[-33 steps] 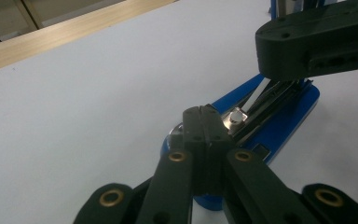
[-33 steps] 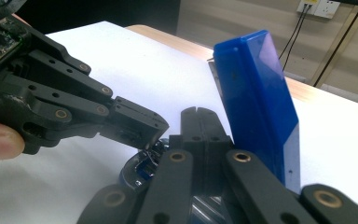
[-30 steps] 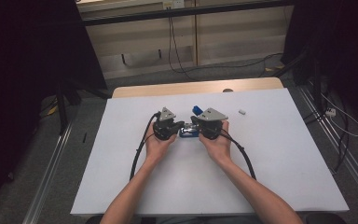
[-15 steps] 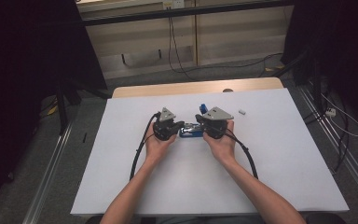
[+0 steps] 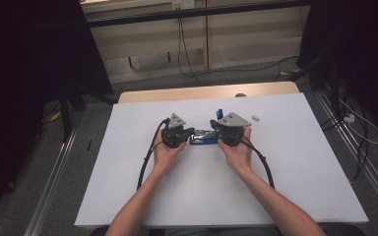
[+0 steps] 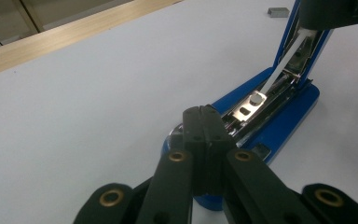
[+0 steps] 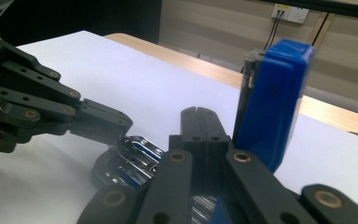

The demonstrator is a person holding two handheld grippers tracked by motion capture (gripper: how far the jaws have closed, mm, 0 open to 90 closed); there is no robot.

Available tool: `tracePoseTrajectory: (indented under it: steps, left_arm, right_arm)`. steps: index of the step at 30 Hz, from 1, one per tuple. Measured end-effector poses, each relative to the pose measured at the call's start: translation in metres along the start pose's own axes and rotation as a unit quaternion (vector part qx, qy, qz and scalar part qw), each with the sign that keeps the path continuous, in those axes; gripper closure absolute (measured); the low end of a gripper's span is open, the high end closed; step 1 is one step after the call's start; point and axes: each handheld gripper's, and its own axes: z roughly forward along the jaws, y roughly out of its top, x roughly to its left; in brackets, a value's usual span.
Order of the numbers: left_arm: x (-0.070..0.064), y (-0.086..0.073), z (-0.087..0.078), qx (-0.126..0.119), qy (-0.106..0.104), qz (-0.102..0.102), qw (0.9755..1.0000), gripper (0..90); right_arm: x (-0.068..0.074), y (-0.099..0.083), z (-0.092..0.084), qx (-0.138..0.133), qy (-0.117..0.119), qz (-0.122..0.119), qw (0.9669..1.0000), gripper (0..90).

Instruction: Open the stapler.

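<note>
At mid-frame on the white counter, we are opening the blue stapler: left hand-held gripper, jaws pressed together, pinning its base; right hand-held gripper, likewise closed, propping the raised lid. Next we are judging staple loading.

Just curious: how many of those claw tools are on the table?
2: the left claw presses on the blue stapler's front end, the right claw is beside its raised lid.
</note>
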Motion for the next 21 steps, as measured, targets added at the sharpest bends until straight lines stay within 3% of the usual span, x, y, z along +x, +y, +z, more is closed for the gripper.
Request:
tracePoseTrajectory:
  steps: [5, 7, 15, 21]
  left_arm:
    - [0.0, 0.0, 0.0, 0.001, 0.001, 0.002, 1.0, 90.0]
    - [0.0, 0.0, 0.0, 0.001, 0.001, 0.003, 1.0, 90.0]
    - [0.0, 0.0, 0.0, -0.001, 0.001, 0.0, 1.0, 90.0]
    - [0.0, 0.0, 0.0, -0.001, 0.001, 0.0, 1.0, 90.0]
  right_arm:
    - [-0.009, -0.001, -0.006, -0.003, -0.015, 0.003, 0.9999, 90.0]
    - [-0.013, -0.002, -0.007, -0.002, -0.008, 0.012, 0.9999, 90.0]
    - [-0.012, -0.001, -0.009, 0.002, -0.017, -0.004, 0.9998, 90.0]
    - [-0.023, -0.003, -0.016, 0.005, -0.028, 0.002, 0.9996, 90.0]
